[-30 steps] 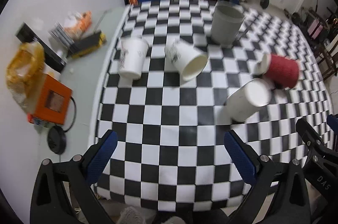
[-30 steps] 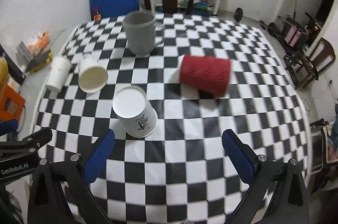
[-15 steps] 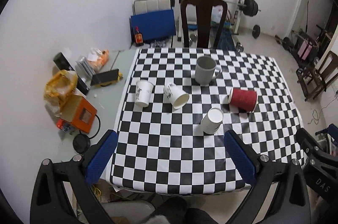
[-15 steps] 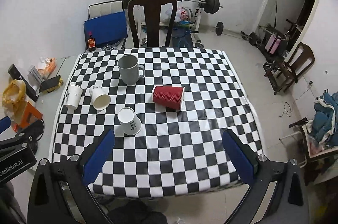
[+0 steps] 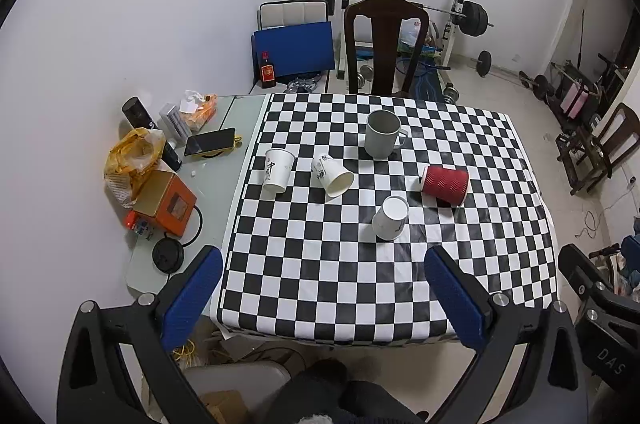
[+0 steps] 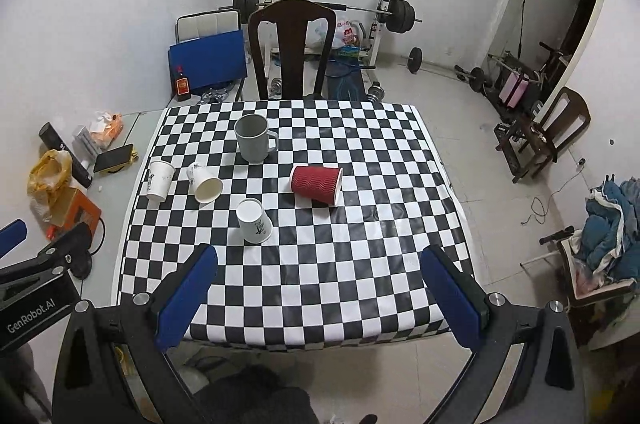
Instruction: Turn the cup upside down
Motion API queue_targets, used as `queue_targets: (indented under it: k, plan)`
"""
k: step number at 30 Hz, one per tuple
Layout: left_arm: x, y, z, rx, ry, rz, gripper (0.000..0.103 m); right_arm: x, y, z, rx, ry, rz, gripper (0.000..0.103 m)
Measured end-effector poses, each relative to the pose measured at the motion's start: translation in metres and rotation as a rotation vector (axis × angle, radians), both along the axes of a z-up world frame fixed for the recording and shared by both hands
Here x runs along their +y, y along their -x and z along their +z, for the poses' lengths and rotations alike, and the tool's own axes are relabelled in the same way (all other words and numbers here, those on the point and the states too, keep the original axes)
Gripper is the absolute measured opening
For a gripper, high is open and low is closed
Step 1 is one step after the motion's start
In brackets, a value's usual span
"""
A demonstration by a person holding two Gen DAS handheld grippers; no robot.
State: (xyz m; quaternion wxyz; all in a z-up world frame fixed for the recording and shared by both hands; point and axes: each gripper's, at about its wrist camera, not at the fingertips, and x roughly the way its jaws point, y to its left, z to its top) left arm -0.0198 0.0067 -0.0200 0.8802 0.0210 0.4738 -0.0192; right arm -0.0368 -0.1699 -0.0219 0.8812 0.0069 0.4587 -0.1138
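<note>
On the checkered table [image 5: 320, 284] [image 6: 320, 304] stand and lie several cups. A white paper cup [image 5: 390, 218] [image 6: 253, 221] stands upside down near the middle. A red ribbed cup [image 5: 445, 183] [image 6: 317, 184] lies on its side. Another white cup [image 5: 333, 176] [image 6: 204, 182] lies tilted with its mouth toward me. A third white cup [image 5: 277, 171] [image 6: 159, 180] stands upright at the left. A grey mug [image 5: 382, 133] [image 6: 253, 137] stands upright at the back. My left gripper [image 5: 324, 298] and right gripper [image 6: 320, 298] are open and empty, held high and back from the table's near edge.
A dark wooden chair [image 5: 386, 44] [image 6: 291, 48] stands behind the table. A side surface at the left holds an orange box [image 5: 166, 202], a yellow bag [image 5: 132, 154], a phone [image 5: 210, 142] and a bottle. Weights, a barbell rack and another chair [image 6: 560, 128] fill the room behind and right.
Both grippers have pulled far up and back from the table, so the whole table and room now show. The cups have not moved.
</note>
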Motion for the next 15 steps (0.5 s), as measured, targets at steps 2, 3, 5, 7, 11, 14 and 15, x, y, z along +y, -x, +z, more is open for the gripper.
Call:
queue_targets:
  k: [2, 3, 5, 7, 11, 14, 15]
  plan:
    - [-0.0009, 0.0043, 0.0025, -0.001, -0.006, -0.003, 0.103, 0.001, 0.0044, 0.0044, 0.002, -0.005, 0.003, 0.102]
    - [-0.0013, 0.0047, 0.0032, -0.002, -0.005, 0.001, 0.103, 0.0017, 0.0066, 0.0062, 0.004, -0.005, 0.006, 0.102]
    - [-0.0018, 0.0074, 0.006, -0.002, -0.005, 0.0, 0.103, 0.002, 0.0102, 0.0095, 0.004, -0.007, 0.009, 0.102]
    - [-0.0015, 0.0066, 0.0052, -0.003, -0.004, 0.003, 0.103, 0.0025, 0.0095, 0.0091, 0.004, -0.006, 0.007, 0.102]
    - [0.0003, 0.0078, 0.0051, -0.003, -0.004, -0.002, 0.103, 0.0036, 0.008, 0.0083, 0.003, -0.007, 0.003, 0.102]
    - [0.0016, 0.0103, 0.0058, -0.001, -0.006, -0.008, 0.103, 0.0042, 0.0094, 0.0096, 0.001, -0.005, 0.001, 0.102]
    - [0.0024, 0.0113, 0.0064, -0.002, -0.005, -0.008, 0.103, 0.0038, 0.0075, 0.0078, 0.004, -0.006, 0.001, 0.102]
